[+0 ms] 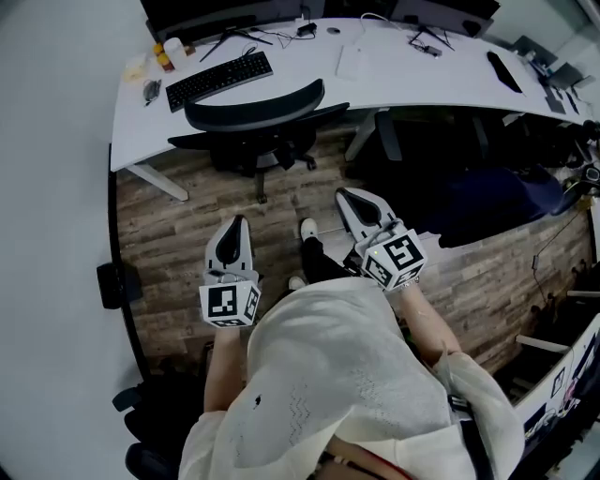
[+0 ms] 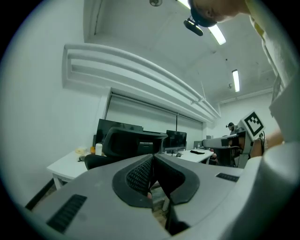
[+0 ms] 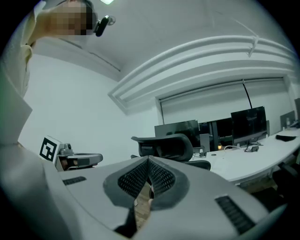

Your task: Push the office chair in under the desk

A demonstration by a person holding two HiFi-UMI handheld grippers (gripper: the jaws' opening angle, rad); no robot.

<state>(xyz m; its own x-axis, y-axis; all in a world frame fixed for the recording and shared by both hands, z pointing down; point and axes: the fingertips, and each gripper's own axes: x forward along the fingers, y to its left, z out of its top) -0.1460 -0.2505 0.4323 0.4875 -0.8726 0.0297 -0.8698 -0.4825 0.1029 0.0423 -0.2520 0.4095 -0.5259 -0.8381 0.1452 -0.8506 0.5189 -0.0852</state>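
A black office chair [image 1: 258, 122] stands with its seat tucked under the white desk [image 1: 422, 80]; its curved backrest is at the desk's front edge. The same chair [image 2: 126, 143] shows ahead in the left gripper view, and the chair [image 3: 168, 147] also ahead in the right gripper view. My left gripper [image 1: 231, 234] is shut and empty, held above the wood floor well short of the chair. My right gripper [image 1: 352, 200] is shut too, off to the chair's right. Neither touches the chair.
A black keyboard [image 1: 218, 79], small bottles [image 1: 167, 54], cables and monitors [image 1: 206, 19] are on the desk. Dark bags [image 1: 487, 202] lie under the desk's right part. A black object [image 1: 111, 284] sits by the left wall. The person's feet [image 1: 307, 246] stand between the grippers.
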